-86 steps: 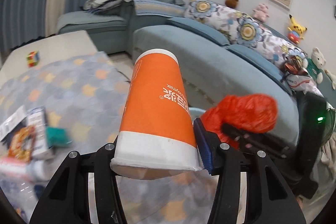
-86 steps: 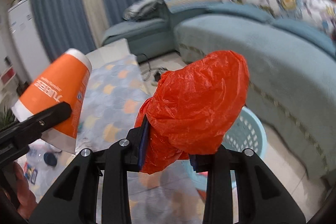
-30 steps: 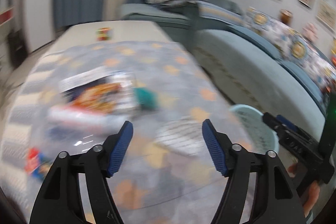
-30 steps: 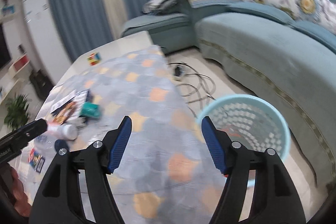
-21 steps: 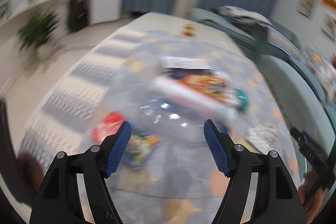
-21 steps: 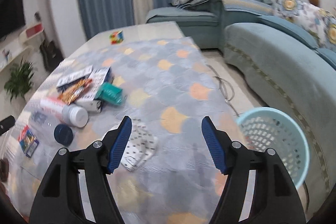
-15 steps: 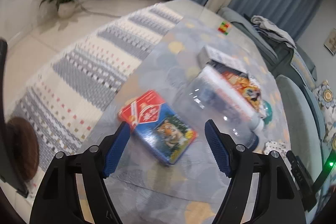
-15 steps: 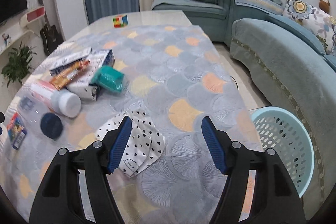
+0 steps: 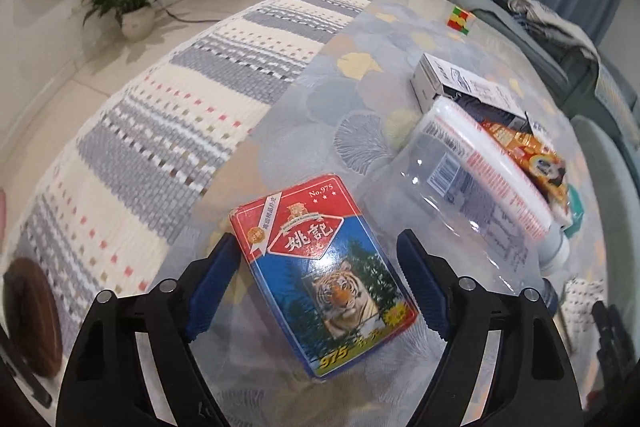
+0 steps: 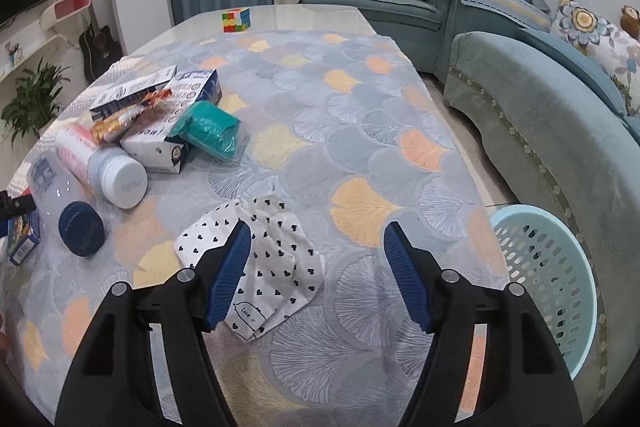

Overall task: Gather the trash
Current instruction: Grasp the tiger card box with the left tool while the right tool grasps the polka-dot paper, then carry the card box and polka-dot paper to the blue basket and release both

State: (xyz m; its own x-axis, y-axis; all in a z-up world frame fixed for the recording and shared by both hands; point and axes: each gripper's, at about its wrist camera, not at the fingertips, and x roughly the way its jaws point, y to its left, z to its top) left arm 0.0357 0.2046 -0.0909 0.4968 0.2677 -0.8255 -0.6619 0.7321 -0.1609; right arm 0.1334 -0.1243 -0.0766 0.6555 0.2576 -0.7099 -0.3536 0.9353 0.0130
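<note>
Red-and-blue card box [image 9: 324, 269] lies between the spread left gripper [image 9: 320, 275] — right gripper [image 10: 318, 267] gapes over heart-print wrapper [image 10: 260, 259].

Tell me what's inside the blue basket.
Through the basket holes, only wall and floor show in the right wrist view; its bottom lies past the table edge, hidden, so contents cannot be confirmed.

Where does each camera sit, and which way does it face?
Left wrist: on the left gripper, looking down at the red-and-blue tiger card box between its open jaws.
Right wrist: on the right gripper, facing across the patterned tablecloth over the heart-print white wrapper; open jaws show.
Shared: the white-capped plastic bottle.
</note>
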